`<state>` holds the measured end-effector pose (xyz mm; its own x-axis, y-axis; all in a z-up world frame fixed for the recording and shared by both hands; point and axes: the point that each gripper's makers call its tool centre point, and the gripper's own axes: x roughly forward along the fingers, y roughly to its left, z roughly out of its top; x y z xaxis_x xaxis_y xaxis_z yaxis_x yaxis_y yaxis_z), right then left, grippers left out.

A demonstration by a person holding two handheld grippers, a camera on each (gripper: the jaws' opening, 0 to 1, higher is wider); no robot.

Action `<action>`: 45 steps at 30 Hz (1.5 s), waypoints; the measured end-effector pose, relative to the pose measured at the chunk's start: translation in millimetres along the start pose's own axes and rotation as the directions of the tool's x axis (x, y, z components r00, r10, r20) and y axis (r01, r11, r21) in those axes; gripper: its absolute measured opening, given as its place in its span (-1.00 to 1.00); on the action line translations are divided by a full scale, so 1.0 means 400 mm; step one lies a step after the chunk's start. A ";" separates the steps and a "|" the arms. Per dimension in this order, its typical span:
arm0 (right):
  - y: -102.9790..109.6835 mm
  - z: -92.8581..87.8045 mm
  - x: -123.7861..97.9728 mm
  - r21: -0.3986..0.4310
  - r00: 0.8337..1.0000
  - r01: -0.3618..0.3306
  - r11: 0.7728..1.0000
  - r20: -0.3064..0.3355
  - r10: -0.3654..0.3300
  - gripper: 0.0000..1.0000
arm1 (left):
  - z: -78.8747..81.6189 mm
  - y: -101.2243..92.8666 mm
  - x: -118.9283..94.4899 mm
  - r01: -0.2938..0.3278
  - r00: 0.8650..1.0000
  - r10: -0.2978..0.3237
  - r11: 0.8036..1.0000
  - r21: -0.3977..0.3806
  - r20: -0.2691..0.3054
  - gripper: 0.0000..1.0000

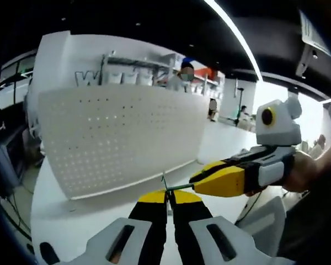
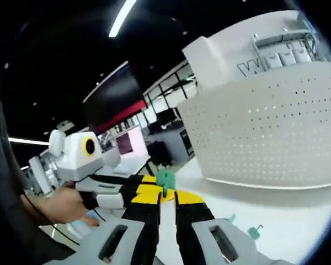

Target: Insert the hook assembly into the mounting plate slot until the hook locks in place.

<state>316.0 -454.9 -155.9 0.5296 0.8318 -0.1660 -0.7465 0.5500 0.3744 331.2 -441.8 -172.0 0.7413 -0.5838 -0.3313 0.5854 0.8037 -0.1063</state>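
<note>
Two claws pinching green hook (image 1: 166, 186), pegboard (image 1: 121, 138) beyond

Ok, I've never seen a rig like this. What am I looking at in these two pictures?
There is no robot here. A person holds one pair of tongs in each hand, and a fisheye camera rides on each pair. The left gripper view looks along the left tongs, with the right pair coming in from the right. The right gripper view looks along the right tongs, with the left pair and the person's hand coming in from the left. Both pairs look closed, their yellow tips meeting on a small green hook, which both seem to pinch. Behind stands a white pegboard on a white table. More green hooks lie on the table; one is the spare hook.
</note>
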 end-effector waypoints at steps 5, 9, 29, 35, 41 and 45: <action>-0.001 0.008 0.000 0.003 1.000 0.003 1.000 0.013 -0.003 -0.85 | 0.003 -0.009 0.003 -0.001 1.000 0.001 1.000 0.025 0.003 -0.96; -0.004 0.010 -0.001 0.012 1.000 0.008 1.000 0.017 -0.008 -0.87 | 0.016 -0.016 -0.001 -0.009 1.000 0.007 0.998 0.058 0.023 -0.97; 0.004 0.036 -0.007 0.081 0.997 -0.016 0.997 0.077 0.010 -0.94 | 0.044 -0.020 -0.005 -0.024 0.998 0.020 0.997 0.073 0.063 -0.97; 0.003 0.040 -0.008 0.104 0.996 -0.017 0.994 0.086 0.008 -0.96 | 0.046 -0.023 -0.003 -0.032 0.998 0.026 0.994 0.106 0.058 -0.97; -0.001 0.039 -0.004 0.122 0.997 -0.015 0.992 0.083 0.005 -0.96 | 0.047 -0.015 -0.002 -0.056 0.997 0.049 0.988 0.141 0.056 -0.97; 0.002 0.042 -0.002 0.148 0.995 -0.025 0.989 0.095 0.011 -0.96 | 0.046 -0.021 -0.003 -0.055 0.998 0.048 0.986 0.158 0.051 -0.97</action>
<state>322.0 -456.4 -140.0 0.5575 0.8268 -0.0749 -0.6914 0.5124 0.5094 331.5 -449.8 -153.2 0.7842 -0.5498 -0.2877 0.5880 0.8066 0.0615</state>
